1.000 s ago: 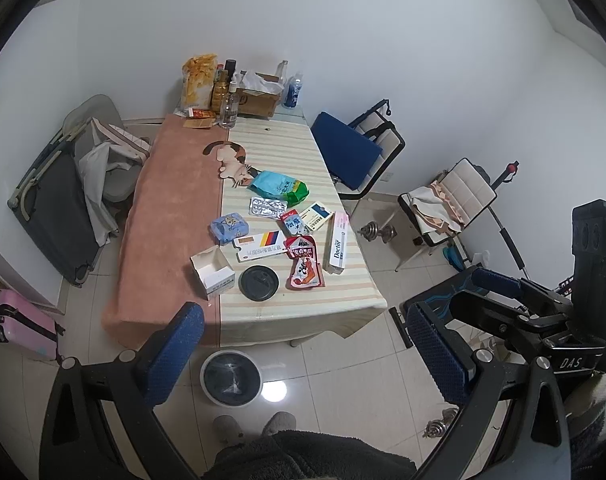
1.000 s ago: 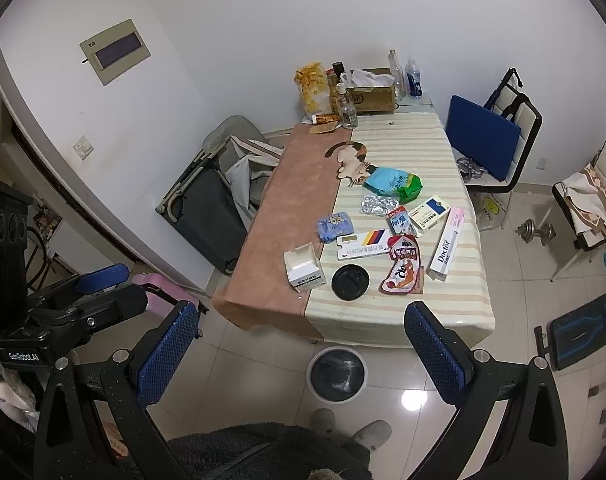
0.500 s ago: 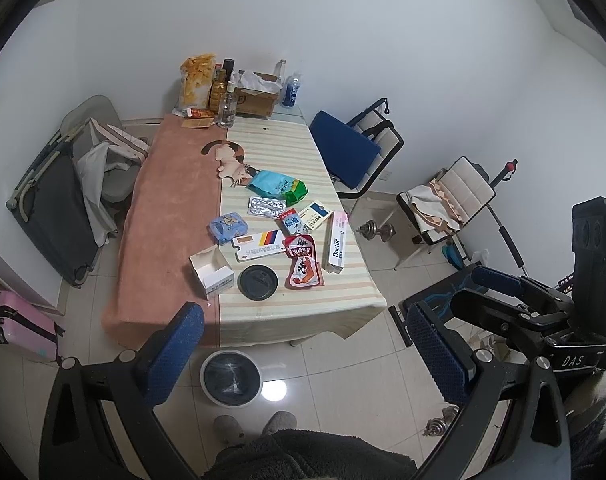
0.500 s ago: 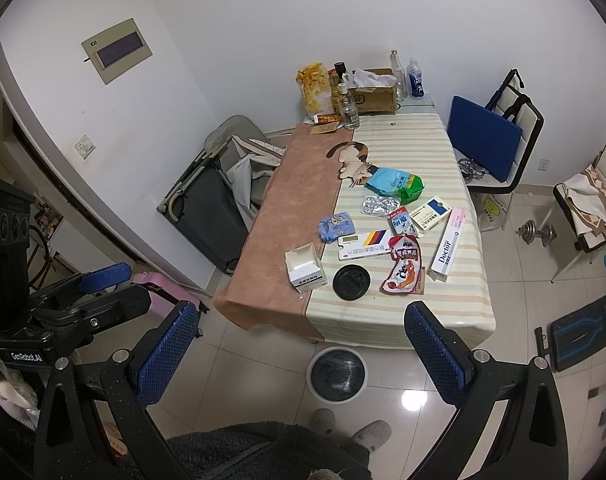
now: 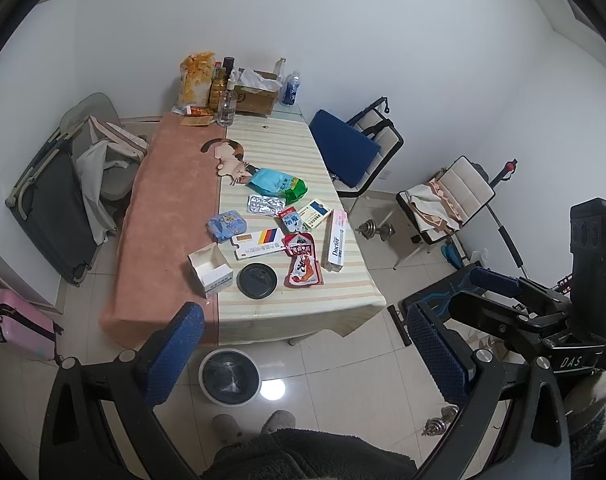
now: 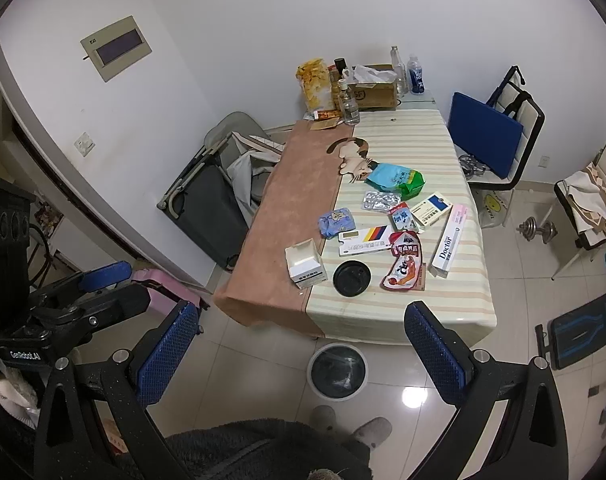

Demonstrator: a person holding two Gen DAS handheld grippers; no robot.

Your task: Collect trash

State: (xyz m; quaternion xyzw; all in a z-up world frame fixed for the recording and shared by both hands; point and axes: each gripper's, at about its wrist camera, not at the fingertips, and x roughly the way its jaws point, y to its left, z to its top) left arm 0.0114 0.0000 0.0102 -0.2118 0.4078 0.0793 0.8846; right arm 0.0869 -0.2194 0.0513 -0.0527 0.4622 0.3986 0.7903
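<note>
Left gripper (image 5: 303, 344): held high and well short of the table, fingers spread wide with nothing between the blue pads (image 5: 175, 354).
Right gripper (image 6: 303, 344): same raised pose, fingers likewise apart and empty; pads (image 6: 435, 354) frame the bin.
Person: grey slippers (image 6: 351, 424) and a dark fleece garment (image 5: 303, 456) at the near edge.
Bin (image 5: 229, 376): round, dark-lined, on the floor tiles just in front of the near table edge.
Trash: clustered on the near half of the table (image 5: 171, 216): open white box (image 5: 211, 272), black lid (image 5: 257, 280), red pouch (image 5: 302, 266), long "Doctor" carton (image 5: 335, 244), blister pack (image 5: 266, 205), teal and green bag (image 5: 277, 185), blue packet (image 5: 227, 225).
Far table end: bottles, a cardboard box (image 5: 255, 96) and a snack bag (image 5: 195, 80) against the wall.
Left view only: right gripper's body at the right edge, beside a cushioned chair (image 5: 451, 200).
Right view only: wall panel (image 6: 117, 48), switch plate (image 6: 84, 144), left gripper's body at the left edge.
Room: white walls, glossy tiled floor, blue-seated chair (image 6: 491, 136), dumbbell (image 6: 539, 230), pink suitcase (image 5: 15, 328).
</note>
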